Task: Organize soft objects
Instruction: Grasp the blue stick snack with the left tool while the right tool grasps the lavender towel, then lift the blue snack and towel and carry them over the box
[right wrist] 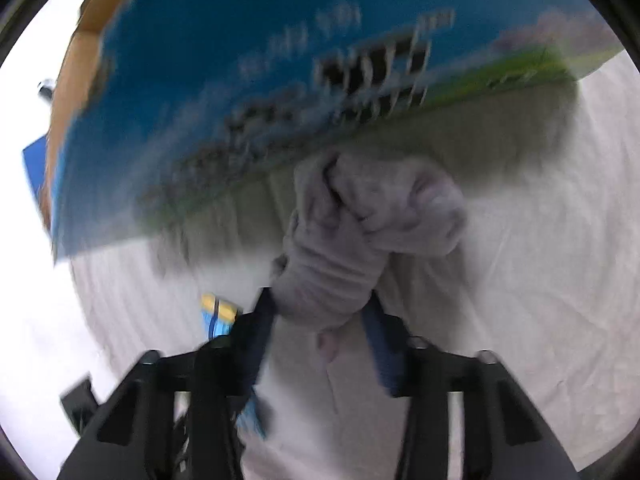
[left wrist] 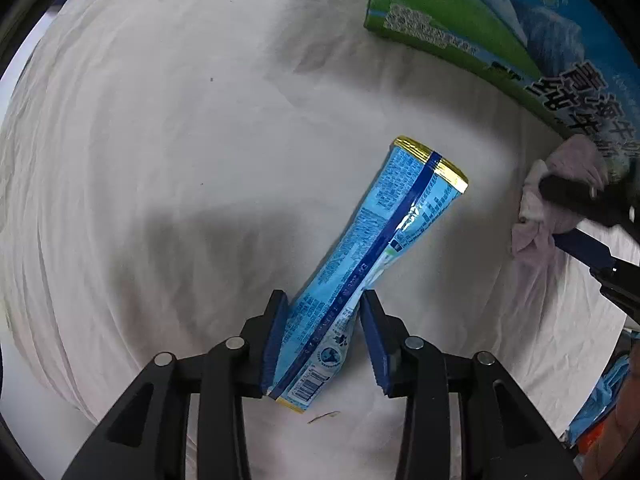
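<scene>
The left gripper (left wrist: 324,332) clamps the lower end of a blue snack packet (left wrist: 384,240), which reaches forward over the white sheet (left wrist: 160,140). The right gripper (right wrist: 320,332) pinches a bunched pale cloth (right wrist: 360,232) beside the printed box (right wrist: 260,80).

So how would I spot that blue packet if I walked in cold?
Find the big blue-and-green box on the white sheet. Below it, the left gripper pinches a long packet. It alone is shiny light blue with gold ends, unlike the pale cloth nearby.
</scene>
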`<state>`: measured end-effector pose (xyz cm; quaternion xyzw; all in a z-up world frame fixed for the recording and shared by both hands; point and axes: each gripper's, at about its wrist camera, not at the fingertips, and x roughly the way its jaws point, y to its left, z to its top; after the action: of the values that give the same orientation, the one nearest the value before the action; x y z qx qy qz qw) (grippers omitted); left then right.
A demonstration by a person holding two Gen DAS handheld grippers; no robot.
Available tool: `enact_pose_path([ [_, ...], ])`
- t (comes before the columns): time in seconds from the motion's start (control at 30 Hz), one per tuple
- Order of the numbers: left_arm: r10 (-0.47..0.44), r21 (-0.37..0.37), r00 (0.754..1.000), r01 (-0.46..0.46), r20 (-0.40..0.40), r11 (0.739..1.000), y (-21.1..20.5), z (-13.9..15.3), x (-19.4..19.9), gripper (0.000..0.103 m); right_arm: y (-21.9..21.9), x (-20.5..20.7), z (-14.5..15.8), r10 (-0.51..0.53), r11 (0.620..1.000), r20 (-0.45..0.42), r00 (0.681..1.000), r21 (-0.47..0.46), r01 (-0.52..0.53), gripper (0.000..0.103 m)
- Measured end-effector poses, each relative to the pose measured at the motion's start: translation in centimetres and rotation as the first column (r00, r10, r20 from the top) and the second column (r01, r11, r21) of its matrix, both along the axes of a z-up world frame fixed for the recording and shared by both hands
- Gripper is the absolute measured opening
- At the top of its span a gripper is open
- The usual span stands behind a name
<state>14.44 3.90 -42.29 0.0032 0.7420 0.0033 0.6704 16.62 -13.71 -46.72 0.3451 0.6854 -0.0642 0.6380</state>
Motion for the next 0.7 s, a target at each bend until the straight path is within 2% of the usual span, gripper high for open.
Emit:
enact_pose_path([
  [0.03, -0.005, 0.002, 1.000, 0.005, -0.003, 1.000, -0.1, -0.2, 0.0, 0.036, 0.1, -0.4, 0.3, 0.049, 0.998, -0.030, 0.998, -0.029, -0.050, 0.042],
  [0.1, -0.015, 0.002, 1.000, 0.015, -0.008, 1.000, -1.1, -0.8, 0.8, 0.036, -0.2, -1.1, 0.9, 0.103, 0.993, -0.034, 0.994, -0.049, -0.105, 0.041],
  [0.2, -0.018, -0.008, 1.000, 0.018, -0.005, 1.000, -1.5, -1.0, 0.6, 0.035, -0.9, -2.9, 1.5, 0.212, 0.972, -0.085, 0.974, -0.083, -0.219, 0.041],
  [0.33, -0.012, -0.053, 1.000, 0.012, -0.010, 0.999, -1.9, -0.3, 0.6, 0.035, -1.6, -6.2, 1.9, 0.377, 0.908, -0.187, 0.907, -0.122, -0.402, 0.041],
  [0.4, -0.014, -0.087, 1.000, 0.012, -0.018, 0.996, -2.4, 0.0, 0.3, 0.035, -1.9, -7.3, 1.8, 0.418, 0.877, -0.231, 0.879, -0.150, -0.456, 0.041],
  [0.43, -0.018, -0.094, 1.000, 0.016, -0.021, 0.995, -2.7, 0.1, 0.2, 0.035, -2.2, -7.7, 1.8, 0.424, 0.869, -0.236, 0.874, -0.164, -0.466, 0.043],
  [0.53, -0.016, -0.102, 0.999, 0.013, -0.031, 0.995, -2.9, 0.1, 0.4, 0.035, -3.2, -7.9, 2.0, 0.390, 0.878, -0.224, 0.893, -0.201, -0.434, 0.048],
  [0.63, 0.028, -0.126, 0.999, -0.033, -0.042, 0.991, -2.2, 0.3, 1.2, 0.035, -4.3, -7.6, 2.3, 0.327, 0.915, -0.181, 0.928, -0.184, -0.358, 0.071],
  [0.7, 0.039, -0.118, 0.998, -0.044, -0.039, 0.992, -1.7, 0.2, 2.2, 0.036, -4.9, -7.3, 2.2, 0.301, 0.927, -0.168, 0.939, -0.181, -0.329, 0.072],
])
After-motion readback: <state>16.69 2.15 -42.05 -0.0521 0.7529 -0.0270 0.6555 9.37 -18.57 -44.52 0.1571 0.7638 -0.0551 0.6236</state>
